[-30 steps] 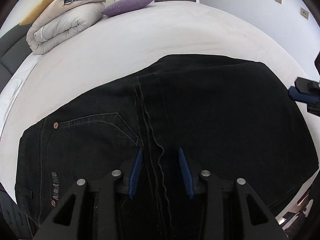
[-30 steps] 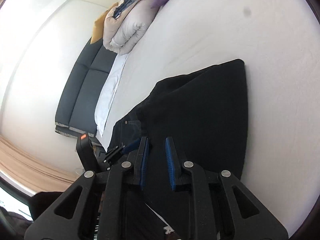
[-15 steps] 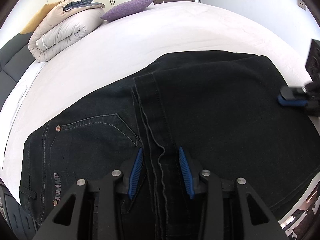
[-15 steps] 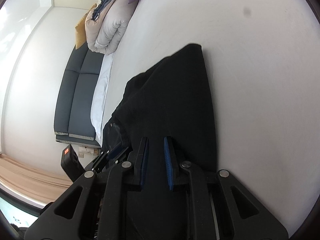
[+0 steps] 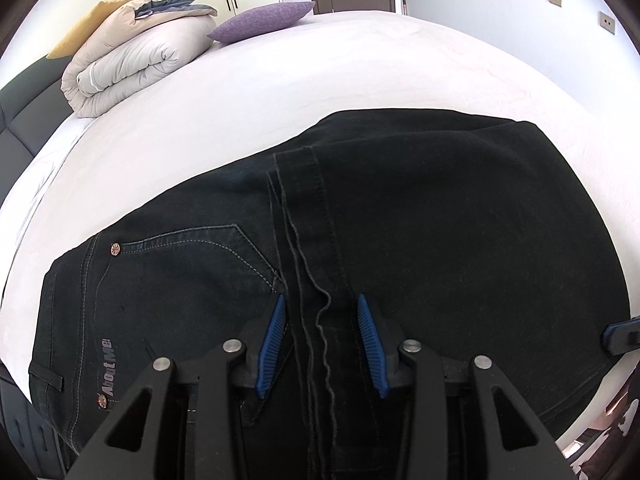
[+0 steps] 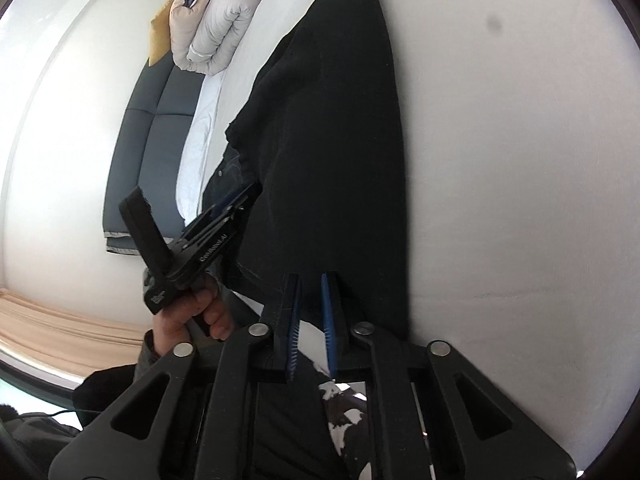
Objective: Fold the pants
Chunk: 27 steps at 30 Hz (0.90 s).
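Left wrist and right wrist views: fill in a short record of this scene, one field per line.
garment: black jeans, legs folded back over the seat
surface: white bed
left gripper: jaws open, astride the leg hem
right gripper: jaws have just been closing, now shut at the jeans' near edge; denim between them unclear
far end: folded duvet, purple pillow

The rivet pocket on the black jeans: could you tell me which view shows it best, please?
Left wrist view: the pocket lies in plain sight, with stitching and rivet visible. The right wrist view shows only a dim sliver of it.
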Motion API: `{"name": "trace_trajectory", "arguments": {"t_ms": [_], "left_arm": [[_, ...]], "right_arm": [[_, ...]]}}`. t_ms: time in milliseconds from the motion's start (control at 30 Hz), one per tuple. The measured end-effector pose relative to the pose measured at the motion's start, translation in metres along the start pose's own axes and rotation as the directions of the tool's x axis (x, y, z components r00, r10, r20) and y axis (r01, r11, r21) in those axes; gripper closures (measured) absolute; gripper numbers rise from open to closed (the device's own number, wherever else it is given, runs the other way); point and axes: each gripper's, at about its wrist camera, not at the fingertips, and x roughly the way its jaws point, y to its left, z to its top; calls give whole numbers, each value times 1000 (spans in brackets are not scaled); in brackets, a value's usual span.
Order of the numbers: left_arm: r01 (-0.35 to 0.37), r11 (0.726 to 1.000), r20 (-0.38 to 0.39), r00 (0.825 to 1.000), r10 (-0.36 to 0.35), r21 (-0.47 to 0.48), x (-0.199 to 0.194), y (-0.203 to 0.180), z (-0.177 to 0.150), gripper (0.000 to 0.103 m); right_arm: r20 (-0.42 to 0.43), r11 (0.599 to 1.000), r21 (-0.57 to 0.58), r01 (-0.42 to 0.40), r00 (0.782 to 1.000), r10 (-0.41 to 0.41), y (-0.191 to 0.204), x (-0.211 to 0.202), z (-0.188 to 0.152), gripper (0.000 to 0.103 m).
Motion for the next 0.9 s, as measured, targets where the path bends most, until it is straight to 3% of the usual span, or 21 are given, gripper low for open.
{"name": "trace_trajectory", "arguments": {"t_ms": [133, 200, 300, 333, 400, 433, 467, 533, 667, 700, 767, 833, 900], "left_arm": [[33, 998, 13, 999, -32, -51, -1, 8, -2, 63], [62, 994, 29, 998, -60, -91, -6, 14, -3, 63], [168, 966, 77, 985, -155, -196, -27, 35, -14, 63], [202, 947, 130, 976, -174, -250, -41, 48, -22, 61], [263, 896, 238, 954, -184, -359, -65, 77, -41, 37], [294, 856, 303, 937, -172, -424, -78, 97, -54, 19], [322, 807, 373, 918, -138, -495, -91, 119, -70, 9], [354, 697, 450, 892, -51, -623, -107, 162, -101, 8], [455, 402, 517, 854, 55, -795, -107, 239, -165, 9], [464, 346, 514, 856, 64, -815, -102, 249, -177, 9], [462, 268, 494, 867, 65, -845, -89, 261, -195, 16], [461, 217, 482, 875, 54, -861, -77, 265, -204, 19], [502, 179, 513, 858, 21, -846, -69, 265, -206, 20]], "right_arm": [[25, 999, 10, -43, 999, 43, -11, 6, 1, 103], [31, 1000, 1, -26, 999, 26, -7, 9, 1, 103], [45, 1000, -9, -21, 999, 22, -8, 7, -2, 103], [47, 1000, -8, -23, 999, 24, -7, 8, -2, 103], [54, 1000, -5, -28, 998, 28, -8, 9, -2, 103], [56, 999, -4, -33, 998, 33, -7, 10, -1, 103], [57, 999, -2, -41, 998, 41, -7, 11, -1, 103], [60, 998, 6, -54, 997, 54, -9, 11, 0, 103], [71, 998, 24, -53, 996, 51, -8, 14, 0, 103], [74, 998, 30, -54, 996, 52, -8, 14, 0, 103], [77, 998, 37, -53, 996, 50, -7, 16, 1, 103], [79, 998, 40, -49, 996, 46, -8, 15, 1, 103], [79, 998, 41, -47, 996, 44, -8, 16, 1, 103]]}}
